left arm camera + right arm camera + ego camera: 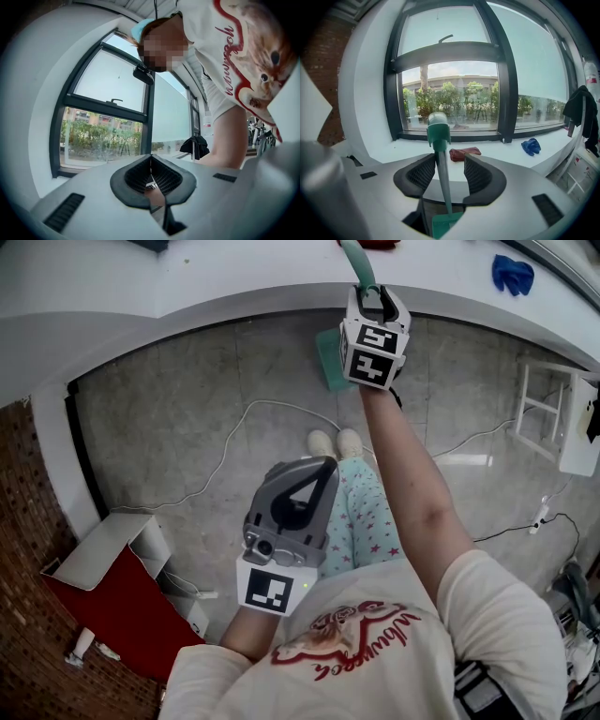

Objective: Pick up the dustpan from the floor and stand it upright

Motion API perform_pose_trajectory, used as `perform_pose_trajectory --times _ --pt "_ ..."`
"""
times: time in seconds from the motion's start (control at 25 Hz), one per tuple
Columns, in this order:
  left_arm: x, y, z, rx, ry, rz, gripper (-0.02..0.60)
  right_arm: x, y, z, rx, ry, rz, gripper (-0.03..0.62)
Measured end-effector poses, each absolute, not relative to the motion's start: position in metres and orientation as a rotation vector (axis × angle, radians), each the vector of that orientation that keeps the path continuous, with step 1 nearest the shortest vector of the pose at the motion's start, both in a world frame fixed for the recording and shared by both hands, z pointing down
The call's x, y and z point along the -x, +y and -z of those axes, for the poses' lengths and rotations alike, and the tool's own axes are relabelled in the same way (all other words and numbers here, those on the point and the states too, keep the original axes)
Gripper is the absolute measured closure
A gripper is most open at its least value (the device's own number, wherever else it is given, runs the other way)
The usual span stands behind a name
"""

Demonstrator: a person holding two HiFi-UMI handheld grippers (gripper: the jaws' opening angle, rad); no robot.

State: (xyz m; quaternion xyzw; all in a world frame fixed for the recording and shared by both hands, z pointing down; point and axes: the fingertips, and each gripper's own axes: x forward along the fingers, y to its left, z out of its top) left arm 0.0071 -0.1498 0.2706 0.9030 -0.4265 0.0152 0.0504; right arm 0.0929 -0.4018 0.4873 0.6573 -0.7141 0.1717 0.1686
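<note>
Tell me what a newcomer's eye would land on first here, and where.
The green dustpan stands upright below the white windowsill, its handle rising between the right gripper's open jaws. The left gripper, jaws together, is held close to the person's chest. A red cloth and a blue cloth lie on the sill.

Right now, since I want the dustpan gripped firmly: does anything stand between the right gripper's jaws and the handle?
Nothing visible does. The dustpan handle runs upright between the jaws of the right gripper, which stand apart. It sits close to one pad, with a clear gap to the other.
</note>
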Motion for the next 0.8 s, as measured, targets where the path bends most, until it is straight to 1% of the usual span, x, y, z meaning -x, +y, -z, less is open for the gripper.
perform_pose_trajectory --times 0.08,0.32,0.72,0.76,0.8 --pt "-0.008 -0.151 -0.266 -2.74 -1.302 -0.018 0.561 -0.092 -0.396 -0.486 -1.851 -2.047 -0.482 0.399" --pt "-0.009 -0.158 -0.25 -2.744 -1.303 0.064 0.561 -0.091 -0.377 -0.473 -1.843 -2.086 -0.48 0.398" --pt "-0.014 -0.17 -0.238 -2.754 -1.292 0.102 0.561 -0.103 -0.335 -0.407 -1.838 -2.16 -0.432 0.401" --pt "-0.015 -0.172 -0.237 -2.755 -1.294 0.104 0.561 -0.104 -0.331 -0.399 -1.823 -2.16 -0.415 0.408" --pt "-0.015 -0.174 -0.234 -2.752 -1.299 0.108 0.561 -0.104 -0.326 -0.392 -1.809 -2.155 -0.392 0.447"
